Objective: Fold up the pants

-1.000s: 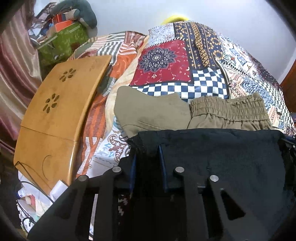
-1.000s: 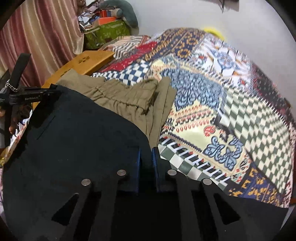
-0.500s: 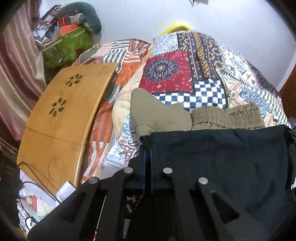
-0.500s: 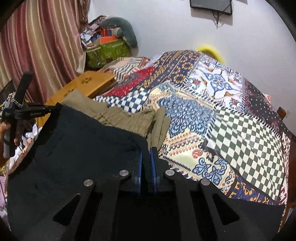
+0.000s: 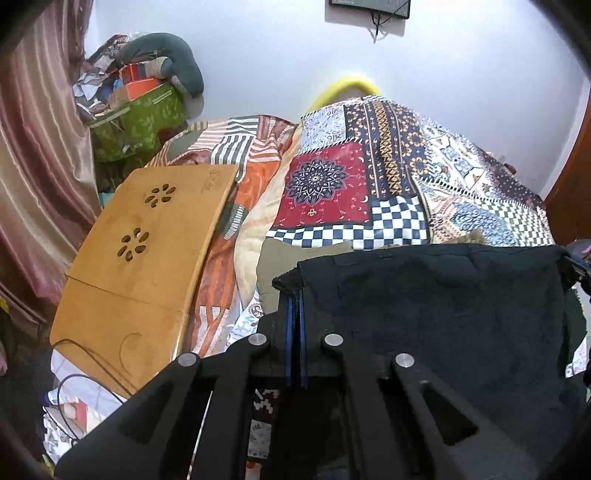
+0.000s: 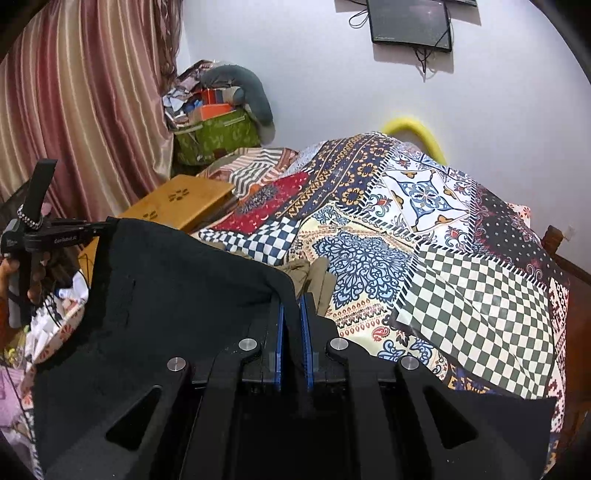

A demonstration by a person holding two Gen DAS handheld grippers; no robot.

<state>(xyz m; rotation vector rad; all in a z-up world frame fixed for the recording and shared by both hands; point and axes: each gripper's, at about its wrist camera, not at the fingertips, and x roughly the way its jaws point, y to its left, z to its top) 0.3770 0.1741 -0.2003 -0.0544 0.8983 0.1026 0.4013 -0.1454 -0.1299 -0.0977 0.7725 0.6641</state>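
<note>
The black pants [image 5: 436, 314] hang stretched between both tongs above the patchwork bed [image 6: 461, 266], each corner of one edge pinched: the left tongs [image 5: 295, 295] are clamped on one corner, the right tongs [image 6: 291, 306] on the other. No fold shows yet, so folding looks barely begun; olive pants [image 5: 280, 258] already lie folded beyond

Olive pants [image 5: 280, 258] mostly hidden behind black pants [image 5: 424, 306]; wall screen [image 5: 369, 7] cut off.

Left claw [image 5: 295, 299] clamps black pants [image 5: 436, 310] corner above patchwork quilt [image 5: 354, 177].
</note>
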